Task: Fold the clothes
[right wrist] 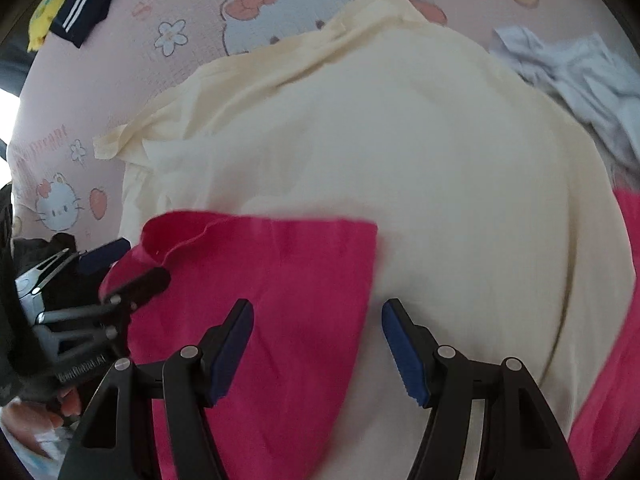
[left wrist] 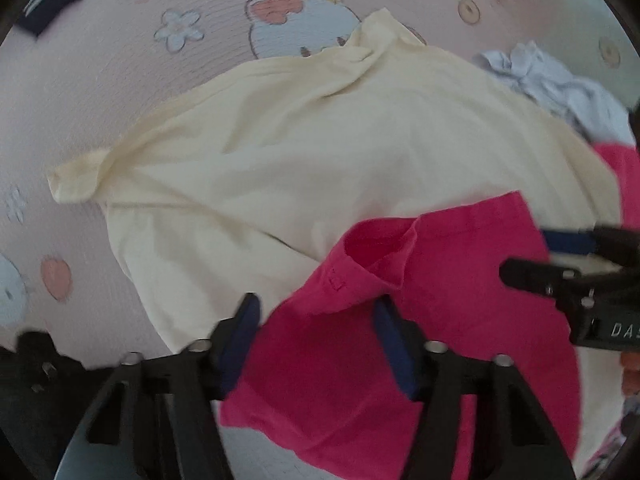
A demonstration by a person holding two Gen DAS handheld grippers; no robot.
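Note:
A hot-pink polo shirt lies crumpled on top of a spread cream shirt. My left gripper is open, its blue pads standing on either side of the pink shirt's collar area. Seen from the right wrist, the left gripper sits at the pink collar edge with its jaws apart. My right gripper is open too, over the pink shirt's right edge and the cream cloth. In the left wrist view the right gripper comes in from the right, its jaws spread.
Everything rests on a pink cartoon-print sheet. A crumpled pale-blue garment lies at the far right. A navy garment with white stripes and a yellow item lie far left. A hand holds the left gripper.

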